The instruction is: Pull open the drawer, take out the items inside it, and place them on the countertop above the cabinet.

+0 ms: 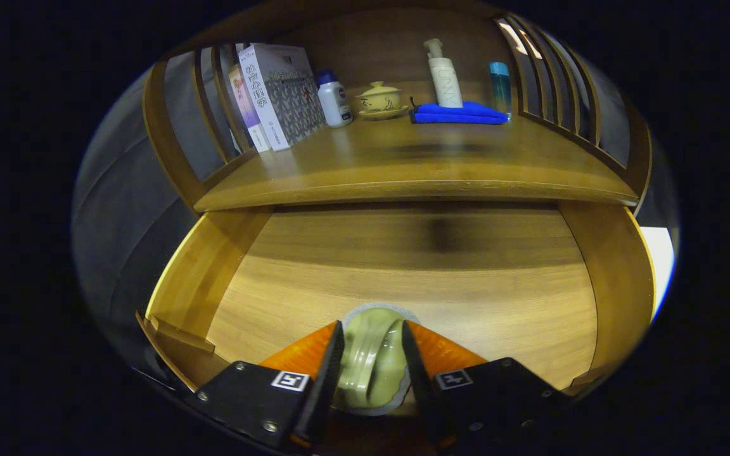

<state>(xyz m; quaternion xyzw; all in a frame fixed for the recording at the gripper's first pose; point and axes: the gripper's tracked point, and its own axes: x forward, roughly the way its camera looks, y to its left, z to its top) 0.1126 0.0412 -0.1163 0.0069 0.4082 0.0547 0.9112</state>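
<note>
Green cup (371, 361) between tongs (372, 354), over open drawer (403, 285)

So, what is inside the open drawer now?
The drawer holds one pale green ceramic piece, and the gripper has a finger on each side of it. The rest of the visible floor is bare wood. The front strip under the fingers is covered.

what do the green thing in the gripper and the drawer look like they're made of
Green item, between the fingers of the gripper: looks like glazed ceramic, going by its glossy, smoothly moulded surface; hard plastic can't be ruled out. Drawer: wood or bamboo-look board, with straight grain lines and a satin sheen.
</note>
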